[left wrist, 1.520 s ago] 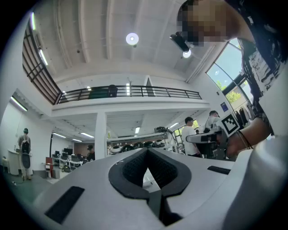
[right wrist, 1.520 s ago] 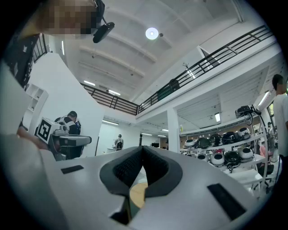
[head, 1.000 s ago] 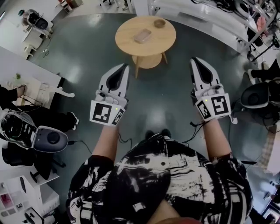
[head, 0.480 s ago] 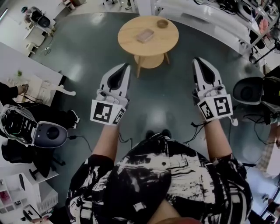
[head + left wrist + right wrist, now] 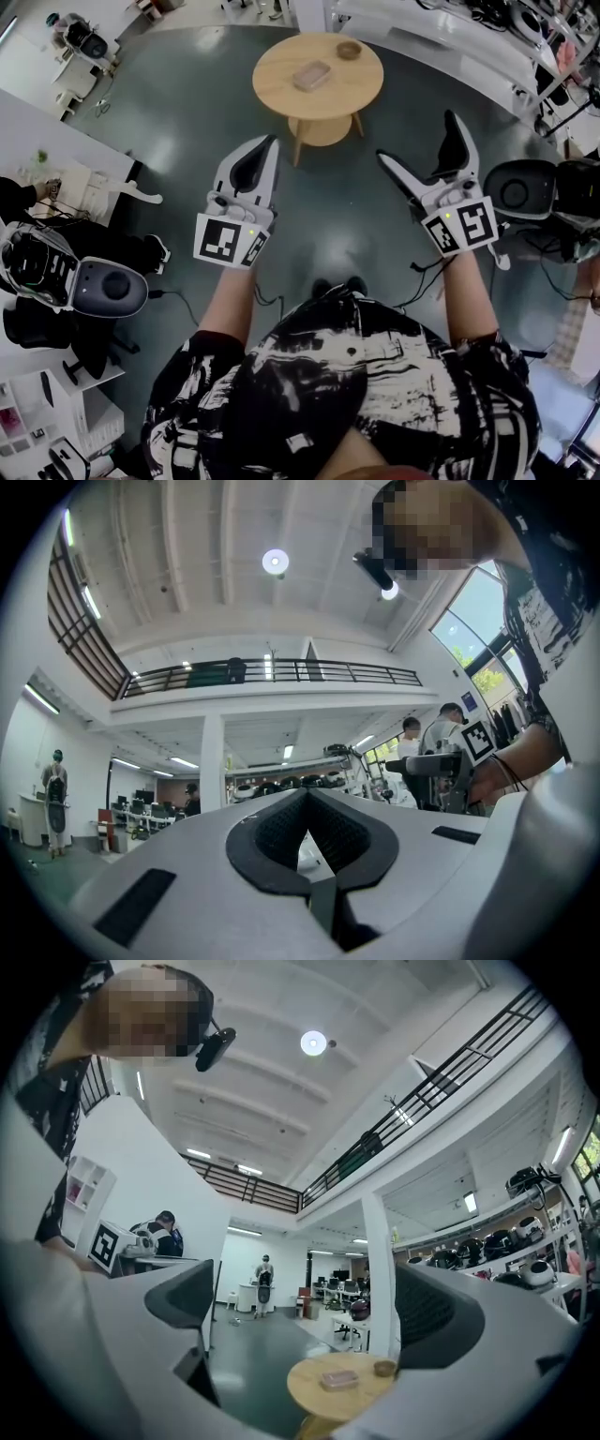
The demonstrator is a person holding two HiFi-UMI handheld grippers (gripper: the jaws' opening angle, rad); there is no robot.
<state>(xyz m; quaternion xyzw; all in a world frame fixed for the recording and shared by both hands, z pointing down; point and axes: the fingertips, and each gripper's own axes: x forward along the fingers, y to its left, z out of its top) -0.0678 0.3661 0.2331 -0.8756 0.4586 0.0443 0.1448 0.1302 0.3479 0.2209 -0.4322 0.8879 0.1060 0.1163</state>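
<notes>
Change: right gripper (image 5: 418, 136) jaws, shut half a second ago, are now spread wide, with nothing held between them.
Left gripper (image 5: 272, 141): jaws are pressed together and empty, as before.
Round table (image 5: 281, 70): seen ahead of both grippers, well apart from them.
On it: clear box (image 5: 312, 75) near the middle, small bowl (image 5: 349, 50) by the far edge.
Around: grey floor (image 5: 187, 112).

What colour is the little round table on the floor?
Light wooden tan. The round table shows best in the head view.
</notes>
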